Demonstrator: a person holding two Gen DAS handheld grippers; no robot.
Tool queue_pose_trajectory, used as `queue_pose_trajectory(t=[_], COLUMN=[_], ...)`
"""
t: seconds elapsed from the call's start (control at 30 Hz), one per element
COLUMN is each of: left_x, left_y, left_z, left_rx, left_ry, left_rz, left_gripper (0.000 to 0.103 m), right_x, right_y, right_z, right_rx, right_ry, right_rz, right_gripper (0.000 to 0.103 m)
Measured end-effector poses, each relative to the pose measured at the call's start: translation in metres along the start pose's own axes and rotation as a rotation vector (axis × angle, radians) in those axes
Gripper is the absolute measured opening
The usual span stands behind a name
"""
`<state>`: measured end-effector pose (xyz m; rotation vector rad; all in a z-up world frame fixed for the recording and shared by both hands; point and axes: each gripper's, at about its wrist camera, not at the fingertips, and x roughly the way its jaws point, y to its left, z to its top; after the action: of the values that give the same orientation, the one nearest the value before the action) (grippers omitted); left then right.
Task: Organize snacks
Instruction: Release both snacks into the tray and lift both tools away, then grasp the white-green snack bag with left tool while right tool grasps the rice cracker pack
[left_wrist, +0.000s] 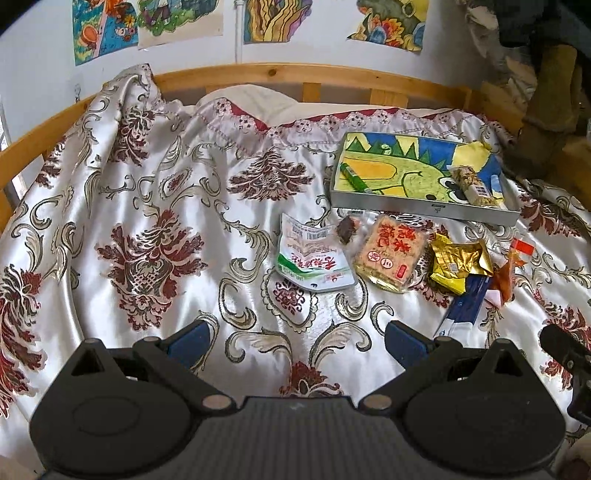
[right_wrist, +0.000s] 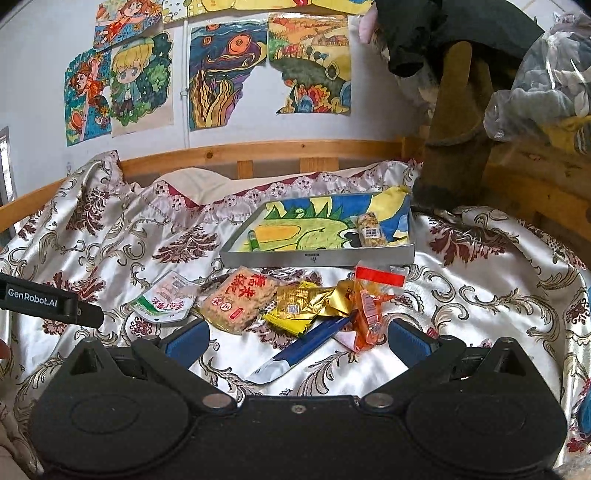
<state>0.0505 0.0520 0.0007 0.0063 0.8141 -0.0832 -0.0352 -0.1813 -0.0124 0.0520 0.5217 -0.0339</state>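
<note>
Two grippers hover over a satin bedspread (left_wrist: 155, 192) patterned in maroon and gold, which fills both views and runs back to a wooden bed rail (left_wrist: 258, 74) at 12 o'clock; next in size, a shallow grey tray (left_wrist: 421, 206) lined with a green-and-yellow drawing sits at 1 o'clock in the left view, holding a green tube (left_wrist: 352, 177) on its left side and a nut bar (left_wrist: 476, 186) on its right; just in front of the tray, the loose snacks lie in a row on the cloth: a white-and-green pouch (left_wrist: 312, 258), a square rice cake (left_wrist: 388, 254), a gold wrapper (left_wrist: 458, 264), a blue stick pack (right_wrist: 310, 345) and an orange wrapped sausage (right_wrist: 369, 317), the last three overlapping; the left gripper (left_wrist: 295, 339) is spread wide and holds nothing; the right gripper (right_wrist: 295, 341) is likewise spread, its blue fingers (right_wrist: 186, 341) flanking the blue stick pack, at 6 o'clock of the pile.
</note>
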Motion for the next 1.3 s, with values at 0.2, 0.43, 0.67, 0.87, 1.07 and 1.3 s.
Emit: queue_pose_trajectory(t=[0.2,0.43,0.67,0.87,1.07,1.3], left_x=[0.019,0.041,0.075,0.099,0.144,0.176], left_y=[0.000,0.002,0.017,0.016,0.003,-0.003], left_z=[0.007,0.022,0.040,0.059,0.076,0.083], left_rx=[0.011,0.013,-0.052,-0.030,0.085,0.092], left_ry=[0.042,0.071,0.168,0.143,0.146,0.147], left_rz=[0.012,0.018,-0.013,0.007,-0.028,-0.095], left_gripper=[0.103,0.103,0.103,0.103,0.103,0.102], right_x=[0.017,0.044,0.082,0.117,0.147,0.176], right_y=[0.003,0.013,0.025,0.037,0.049,0.048], right_z=[0.006,0.020,0.028,0.025,0.015,0.011], right_rx=[-0.036,-0.098,-0.245,-0.236,-0.219,-0.116], right_ry=[0.064,0.085,0.044,0.087,0.174,0.229], right_rz=[0.061,0.191,0.243,0.315,0.366,0.344], right_gripper=[0.102,0.102,0.102,0.100,0.091,0.089])
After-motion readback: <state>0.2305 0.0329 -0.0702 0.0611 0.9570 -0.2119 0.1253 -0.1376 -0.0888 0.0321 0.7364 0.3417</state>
